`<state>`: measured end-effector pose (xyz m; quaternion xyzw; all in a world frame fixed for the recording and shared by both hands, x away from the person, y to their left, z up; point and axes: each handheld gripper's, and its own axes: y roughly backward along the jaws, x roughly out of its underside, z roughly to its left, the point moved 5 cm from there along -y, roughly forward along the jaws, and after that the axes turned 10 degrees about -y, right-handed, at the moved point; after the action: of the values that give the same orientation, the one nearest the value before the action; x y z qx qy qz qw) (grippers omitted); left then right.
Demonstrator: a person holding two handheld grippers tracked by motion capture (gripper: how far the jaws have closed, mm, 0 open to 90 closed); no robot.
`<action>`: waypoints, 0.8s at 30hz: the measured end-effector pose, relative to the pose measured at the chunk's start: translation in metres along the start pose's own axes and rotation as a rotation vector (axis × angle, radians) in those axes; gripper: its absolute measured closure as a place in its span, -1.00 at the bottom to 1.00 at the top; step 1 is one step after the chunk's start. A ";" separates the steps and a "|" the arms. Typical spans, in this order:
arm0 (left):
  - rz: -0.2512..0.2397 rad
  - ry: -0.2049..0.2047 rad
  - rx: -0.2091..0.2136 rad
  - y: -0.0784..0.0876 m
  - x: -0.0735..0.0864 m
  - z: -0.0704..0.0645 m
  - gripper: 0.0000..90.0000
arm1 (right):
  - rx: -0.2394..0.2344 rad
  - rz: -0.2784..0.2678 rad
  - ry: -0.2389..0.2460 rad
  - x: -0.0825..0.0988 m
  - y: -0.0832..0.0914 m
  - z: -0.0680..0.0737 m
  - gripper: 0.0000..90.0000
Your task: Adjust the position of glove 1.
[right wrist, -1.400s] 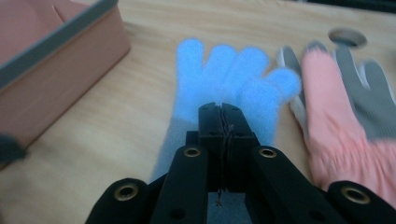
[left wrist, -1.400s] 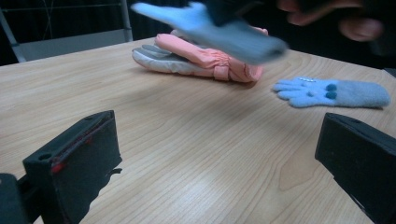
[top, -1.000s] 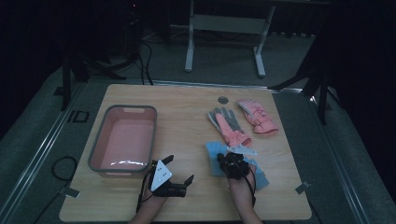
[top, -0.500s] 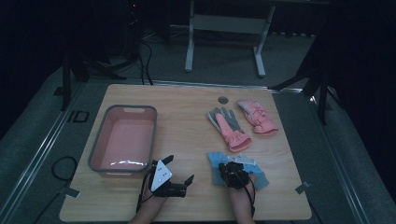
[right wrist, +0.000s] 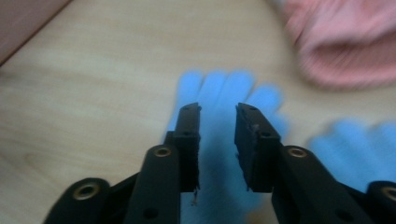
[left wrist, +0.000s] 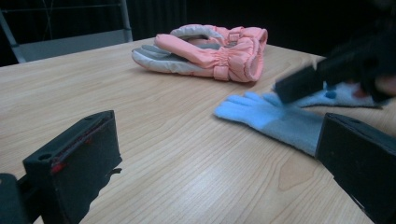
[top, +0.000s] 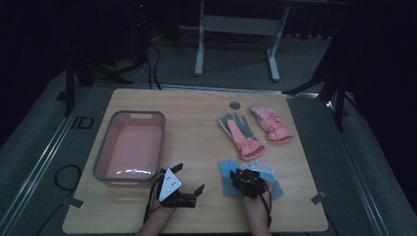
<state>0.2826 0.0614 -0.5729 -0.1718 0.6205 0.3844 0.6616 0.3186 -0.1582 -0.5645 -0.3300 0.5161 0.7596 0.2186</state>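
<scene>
Two light blue gloves lie flat near the table's front edge, right of centre. My right gripper hovers just over them. Its jaws have just been opening and stand a little apart, with nothing pinched between them; the blue glove lies beneath. My left gripper rests on the bare wood left of the gloves, jaws wide open and aimed at the nearest blue glove. A pair of pink and grey gloves lies farther back.
A pink tub stands on the left half of the table. The second pink glove lies at the back right beside a small round disc. Bare wood runs between tub and gloves.
My right gripper has drawn slightly back toward the front edge over the blue gloves. The left gripper has kept still.
</scene>
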 end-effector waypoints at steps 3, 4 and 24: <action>0.000 -0.002 0.001 0.000 0.000 0.000 -1.00 | -0.018 -0.043 0.057 -0.017 0.010 -0.007 0.50; 0.000 -0.002 0.001 0.000 0.000 0.000 -1.00 | -0.019 -0.041 0.083 -0.021 0.012 -0.011 0.50; 0.000 0.003 -0.003 0.000 0.000 0.000 -1.00 | -0.176 0.103 0.340 -0.018 0.044 -0.107 0.44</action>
<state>0.2828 0.0613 -0.5729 -0.1734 0.6209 0.3853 0.6602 0.3308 -0.2741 -0.5502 -0.4443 0.4933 0.7455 0.0594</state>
